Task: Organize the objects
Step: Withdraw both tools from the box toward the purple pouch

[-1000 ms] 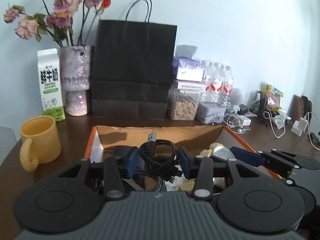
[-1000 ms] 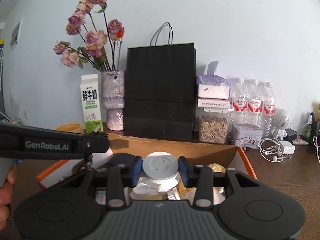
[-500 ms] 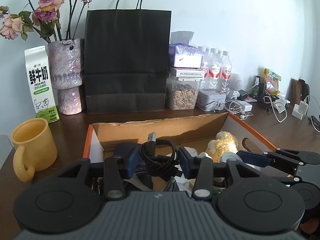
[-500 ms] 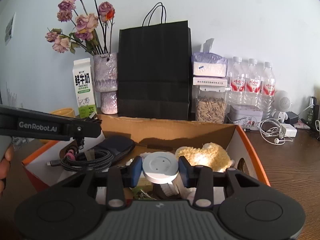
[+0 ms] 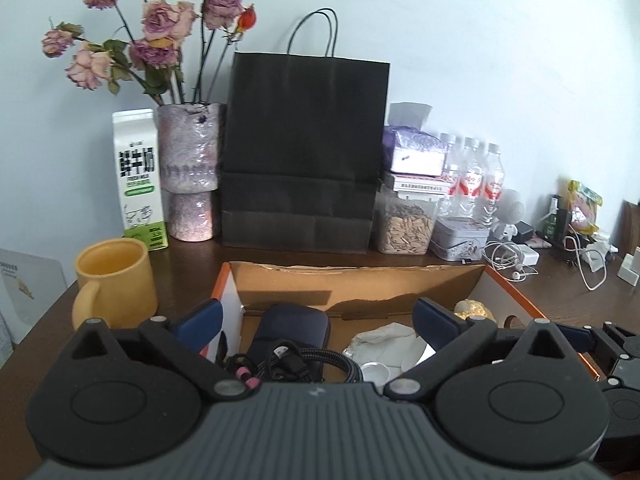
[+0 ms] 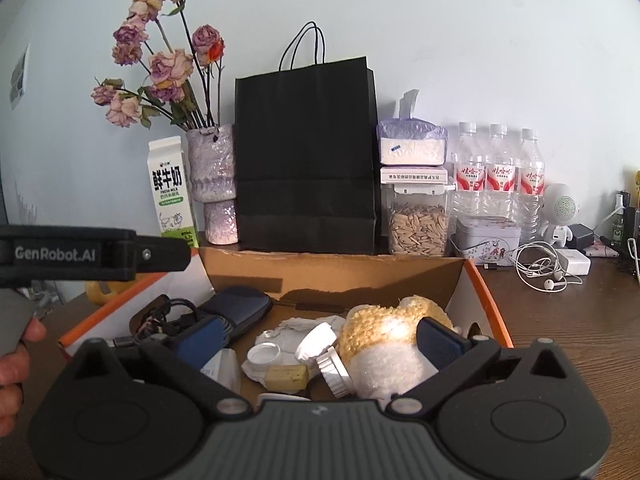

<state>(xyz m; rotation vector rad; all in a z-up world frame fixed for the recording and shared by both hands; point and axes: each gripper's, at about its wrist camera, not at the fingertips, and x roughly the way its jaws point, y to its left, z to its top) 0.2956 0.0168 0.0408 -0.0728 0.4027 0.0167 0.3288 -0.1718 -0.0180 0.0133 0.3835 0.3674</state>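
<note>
While both spread wide above the cardboard box (image 5: 360,280), each claw grips nothing. Left claw (image 5: 320,320) is opening over the coiled cable (image 5: 288,360). Right claw (image 6: 320,336) is opening over the white lid (image 6: 318,338).

The box (image 6: 486,292) sits before the bag (image 6: 306,160), the mug (image 5: 116,282) at its left.

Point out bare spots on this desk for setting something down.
Bare wood lies between the yellow mug and the cardboard box, and right of the box, in front of the earphone cables. The back row by the black bag is crowded; the box is full.
</note>
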